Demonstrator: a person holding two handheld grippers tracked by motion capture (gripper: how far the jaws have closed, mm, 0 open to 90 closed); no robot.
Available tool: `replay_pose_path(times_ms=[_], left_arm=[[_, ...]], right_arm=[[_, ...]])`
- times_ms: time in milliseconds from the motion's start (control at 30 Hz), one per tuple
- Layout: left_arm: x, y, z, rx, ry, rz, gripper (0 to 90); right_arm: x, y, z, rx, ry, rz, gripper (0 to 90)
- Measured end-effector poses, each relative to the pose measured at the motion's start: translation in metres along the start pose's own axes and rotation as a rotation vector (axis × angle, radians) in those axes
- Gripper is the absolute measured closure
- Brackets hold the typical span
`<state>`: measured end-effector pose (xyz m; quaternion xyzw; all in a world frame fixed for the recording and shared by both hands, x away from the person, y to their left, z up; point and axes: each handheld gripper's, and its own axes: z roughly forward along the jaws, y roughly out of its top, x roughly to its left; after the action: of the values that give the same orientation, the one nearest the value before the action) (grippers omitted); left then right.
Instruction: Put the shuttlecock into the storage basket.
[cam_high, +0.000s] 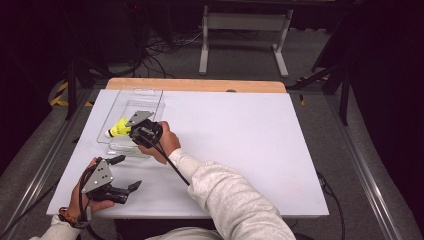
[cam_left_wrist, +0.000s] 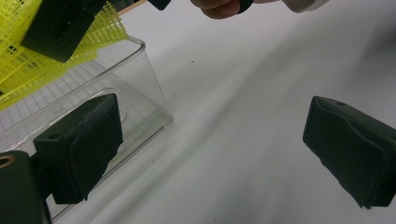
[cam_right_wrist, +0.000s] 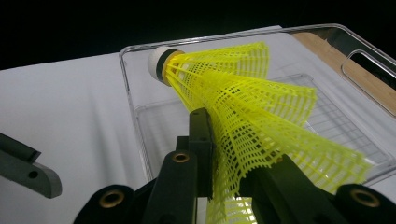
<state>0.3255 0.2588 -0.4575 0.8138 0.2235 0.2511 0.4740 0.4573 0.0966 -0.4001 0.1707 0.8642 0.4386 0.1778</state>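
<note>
As the high view looks down on the white table (cam_high: 240, 150), the right gripper (cam_high: 131, 129) sits over the near part of a clear plastic tray (cam_high: 150, 97) at about ten o'clock from the table's middle, its jaws nearly together on a yellow shuttlecock (cam_high: 119, 129). The shuttlecock's white cork tip points toward nine o'clock and lies over the tray's left wall. The left gripper (cam_high: 126, 172) rests at the table's near-left corner, at about seven o'clock from the tray, its jaws spread wide with nothing between them.

From the left gripper view, both black pads stand far apart over bare table, and the tray's corner (cam_left_wrist: 154, 93) lies behind the left-hand pad. The shuttlecock's yellow mesh skirt (cam_left_wrist: 28, 60) hangs at eleven o'clock, pinched by a dark jaw of the other gripper.

From the right gripper view, the jaws squeeze the skirt flat between them, and the shuttlecock (cam_right_wrist: 243, 93) runs up toward eleven o'clock, its cork tip (cam_right_wrist: 156, 63) above the tray's far rim (cam_right_wrist: 224, 35). No writing can be read on anything.
</note>
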Motion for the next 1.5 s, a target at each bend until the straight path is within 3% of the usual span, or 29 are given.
replay_pose_path(times_ms=[467,967,1500], left_arm=[[0.0,0.0,-0.001,-0.004,0.0,0.001,6.1],[0.0,0.0,0.0,-0.002,-0.006,0.0,6.1],[0.0,0.0,0.001,0.004,-0.009,0.006,6.1]], right_arm=[[0.005,0.001,0.012,0.036,0.025,-0.013,83.1],[-0.006,-0.003,0.022,0.075,0.052,0.016,82.8],[-0.008,-0.006,0.026,0.11,0.069,0.017,82.0]])
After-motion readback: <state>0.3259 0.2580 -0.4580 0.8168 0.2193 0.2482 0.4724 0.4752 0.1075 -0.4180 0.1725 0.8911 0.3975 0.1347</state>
